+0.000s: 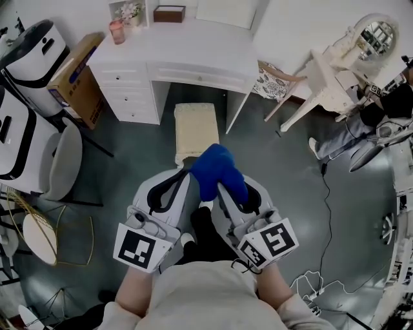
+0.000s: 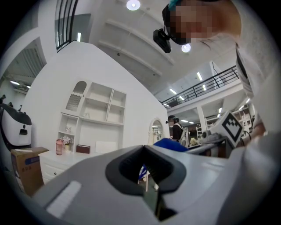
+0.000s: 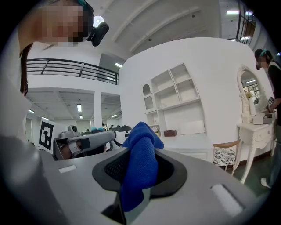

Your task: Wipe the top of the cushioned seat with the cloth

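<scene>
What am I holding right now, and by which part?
The right gripper pinches the blue cloth by a bunched fold, with the rest bulging out beyond it. The left gripper is shut on nothing.

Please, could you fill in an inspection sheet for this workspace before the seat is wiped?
Surface: cushioned seat cream, top bare, standing at the white desk.
Job's things: blue cloth bunched, held near the seat's front edge.
Clutter: cardboard box beside the desk; pink cup and brown box on the desk.
Grippers: right gripper jaws shut on the cloth; left gripper jaws together, nothing between.
Cables: black cable on the floor at right.
Surroundings: grey chair left, white chair right, a seated person far right.
</scene>
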`<action>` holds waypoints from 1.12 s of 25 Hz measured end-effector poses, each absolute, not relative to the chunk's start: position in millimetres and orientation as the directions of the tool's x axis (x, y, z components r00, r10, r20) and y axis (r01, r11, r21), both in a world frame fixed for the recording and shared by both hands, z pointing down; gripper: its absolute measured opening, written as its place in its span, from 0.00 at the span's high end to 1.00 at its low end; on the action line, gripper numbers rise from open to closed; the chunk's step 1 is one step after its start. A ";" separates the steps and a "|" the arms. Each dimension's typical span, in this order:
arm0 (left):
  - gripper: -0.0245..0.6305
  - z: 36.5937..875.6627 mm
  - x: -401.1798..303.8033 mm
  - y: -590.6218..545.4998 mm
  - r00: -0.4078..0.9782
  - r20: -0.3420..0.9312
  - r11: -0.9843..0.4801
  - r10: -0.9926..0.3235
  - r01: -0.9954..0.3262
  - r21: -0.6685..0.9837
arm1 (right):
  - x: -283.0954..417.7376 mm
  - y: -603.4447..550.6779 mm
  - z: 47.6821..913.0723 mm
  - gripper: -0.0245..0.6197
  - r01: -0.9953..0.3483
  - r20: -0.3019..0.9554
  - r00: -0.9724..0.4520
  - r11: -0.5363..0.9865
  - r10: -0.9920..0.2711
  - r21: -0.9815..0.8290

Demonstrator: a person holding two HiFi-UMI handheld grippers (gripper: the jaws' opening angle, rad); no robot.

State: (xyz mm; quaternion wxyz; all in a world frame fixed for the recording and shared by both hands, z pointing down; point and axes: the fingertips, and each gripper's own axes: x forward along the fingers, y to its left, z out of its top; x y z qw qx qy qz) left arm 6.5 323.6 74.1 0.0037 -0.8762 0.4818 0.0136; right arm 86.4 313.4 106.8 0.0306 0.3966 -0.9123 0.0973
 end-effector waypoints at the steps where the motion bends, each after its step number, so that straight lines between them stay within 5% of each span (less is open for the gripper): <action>1: 0.96 74.9 5.8 317.9 0.534 -0.026 -0.534 -0.845 -0.845 0.007 | 85.8 307.6 107.3 0.78 -0.729 0.134 -0.684 0.667 -0.717 -0.152; 28: 0.96 86.2 3.6 85.4 0.476 0.005 -0.476 -0.879 -0.879 0.019 | 83.5 70.3 121.6 0.78 -0.683 0.158 -0.730 0.709 -0.664 -0.174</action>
